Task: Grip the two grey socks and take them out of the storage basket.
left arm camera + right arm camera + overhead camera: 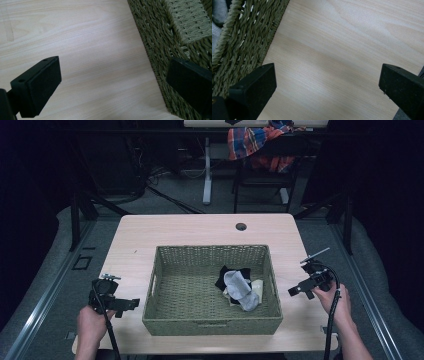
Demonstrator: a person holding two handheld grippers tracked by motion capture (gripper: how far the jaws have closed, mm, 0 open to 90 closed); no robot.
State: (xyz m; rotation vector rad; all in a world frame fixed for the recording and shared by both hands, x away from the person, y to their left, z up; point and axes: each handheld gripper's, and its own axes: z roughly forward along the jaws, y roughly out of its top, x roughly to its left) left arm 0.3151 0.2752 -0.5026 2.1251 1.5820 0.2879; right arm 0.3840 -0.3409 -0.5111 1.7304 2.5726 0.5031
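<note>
A green woven basket (165, 320) stands in the middle of the light wooden table (200, 230). Inside it, toward the right, lie a grey sock (240, 287), a black sock (226, 275) and a pale cream piece (257, 286). My left gripper (131, 304) hovers over the table just left of the basket, held in a hand, open and empty. In the left gripper view its jaws stand wide apart with the basket wall (160, 50) at the right. My right gripper (295, 291) is held right of the basket, open and empty. The basket rim (242, 42) shows at the left in the right gripper view.
A round cable hole (241, 226) sits near the table's far edge. Behind the table stands a chair with a red plaid cloth (255, 142) draped over it, beside a white desk leg (207, 165). Cables trail from both grippers toward the near edge.
</note>
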